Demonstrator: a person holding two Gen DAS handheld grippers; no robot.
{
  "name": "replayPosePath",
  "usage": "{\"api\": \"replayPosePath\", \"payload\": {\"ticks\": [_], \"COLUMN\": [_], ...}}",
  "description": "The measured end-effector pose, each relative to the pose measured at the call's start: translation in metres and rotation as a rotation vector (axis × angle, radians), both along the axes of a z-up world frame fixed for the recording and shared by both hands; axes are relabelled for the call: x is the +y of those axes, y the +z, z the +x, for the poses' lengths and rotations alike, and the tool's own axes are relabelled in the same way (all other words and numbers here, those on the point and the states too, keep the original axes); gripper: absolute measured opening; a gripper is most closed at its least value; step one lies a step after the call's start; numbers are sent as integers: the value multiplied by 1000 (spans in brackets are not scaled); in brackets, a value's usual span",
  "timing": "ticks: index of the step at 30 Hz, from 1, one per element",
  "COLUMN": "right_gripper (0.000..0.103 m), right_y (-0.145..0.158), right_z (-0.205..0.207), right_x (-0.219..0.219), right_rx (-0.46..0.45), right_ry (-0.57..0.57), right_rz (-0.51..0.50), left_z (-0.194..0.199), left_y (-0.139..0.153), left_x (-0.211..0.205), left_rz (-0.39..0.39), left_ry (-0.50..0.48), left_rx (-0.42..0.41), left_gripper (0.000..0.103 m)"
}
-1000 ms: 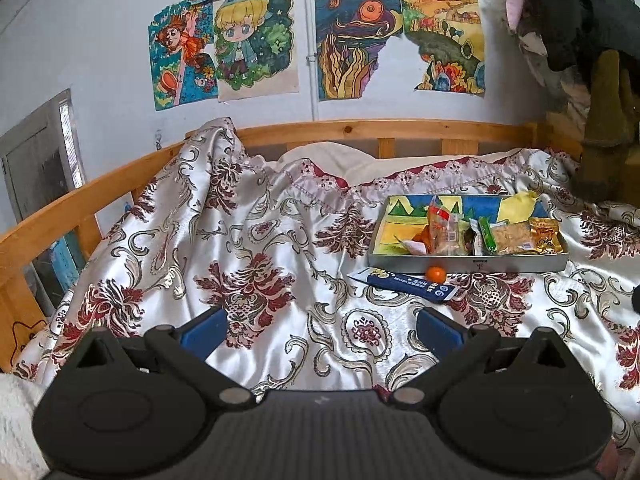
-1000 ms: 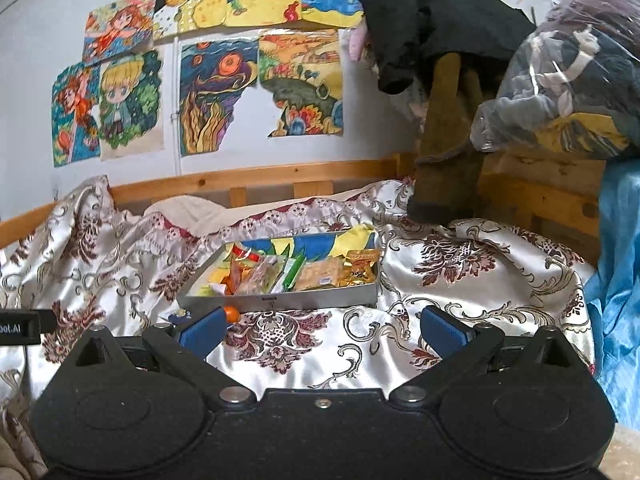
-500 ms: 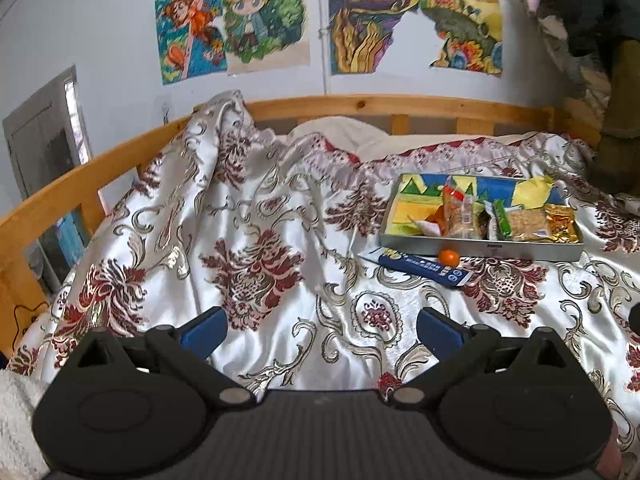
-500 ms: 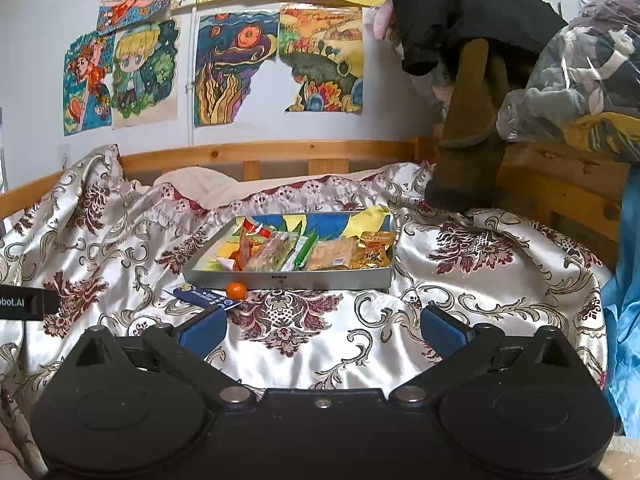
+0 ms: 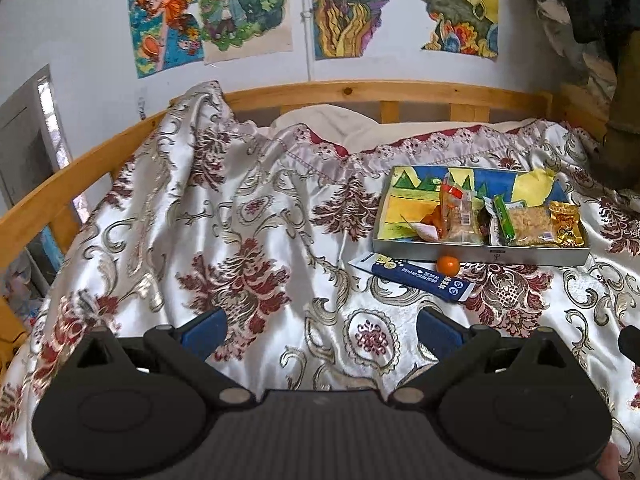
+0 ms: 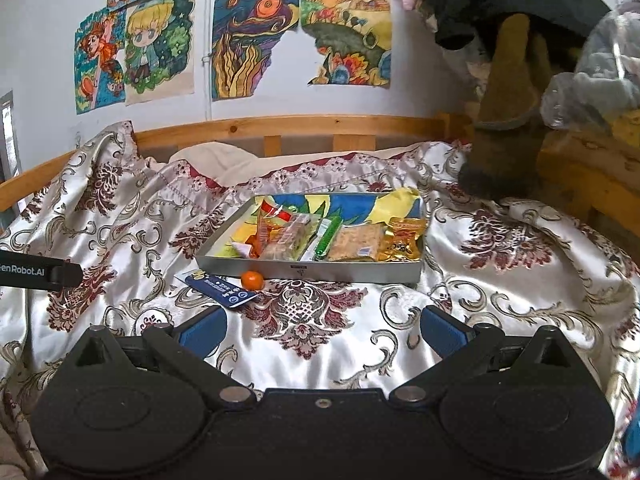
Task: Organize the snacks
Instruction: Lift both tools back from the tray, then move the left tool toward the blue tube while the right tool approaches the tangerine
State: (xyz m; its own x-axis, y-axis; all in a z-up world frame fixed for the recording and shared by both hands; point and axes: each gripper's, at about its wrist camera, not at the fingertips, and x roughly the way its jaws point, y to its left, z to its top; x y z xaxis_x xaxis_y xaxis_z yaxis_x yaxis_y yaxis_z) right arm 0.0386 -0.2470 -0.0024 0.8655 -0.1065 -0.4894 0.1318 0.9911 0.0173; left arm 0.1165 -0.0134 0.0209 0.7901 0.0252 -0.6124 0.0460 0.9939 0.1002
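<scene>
I hold both the left hand-held gripper [image 5: 320, 330] and the right hand-held gripper [image 6: 320, 330] wide open and empty above the bed [image 5: 248, 216]. The tray [image 6: 312, 270] holds packets; an orange [image 6: 252, 280] and blue packet [image 6: 220, 286] lie just before it.

A: Stock on the bedspread?
B: One tray [image 6: 312, 271]; one small orange [image 6: 252, 280]; one blue packet [image 6: 220, 287] beside it.
A: Inside the tray?
B: One green stick pack [image 6: 328, 237], one gold pouch [image 6: 402, 239]; remainder overlap, uncounted.
</scene>
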Motion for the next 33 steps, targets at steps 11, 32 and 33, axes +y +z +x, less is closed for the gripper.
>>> {"api": "replayPosePath", "payload": {"ticks": [11,32,33], "right_gripper": [102,86,84], "right_y": [-5,-67,-71], "right_z": [72,193,197], "right_x": [-16,2,4], "right_rx": [27,44,47], "right_ry": [74,260,268], "right_rz": [56,149,146], "left_z": [54,170,174], "left_y": [-21,-84,-89], "left_x": [-7,9,7], "left_rz": [16,-345,-351], "left_ry": [9,88,81], "left_rx": [40,316,329], "left_gripper": [103,102,102]}}
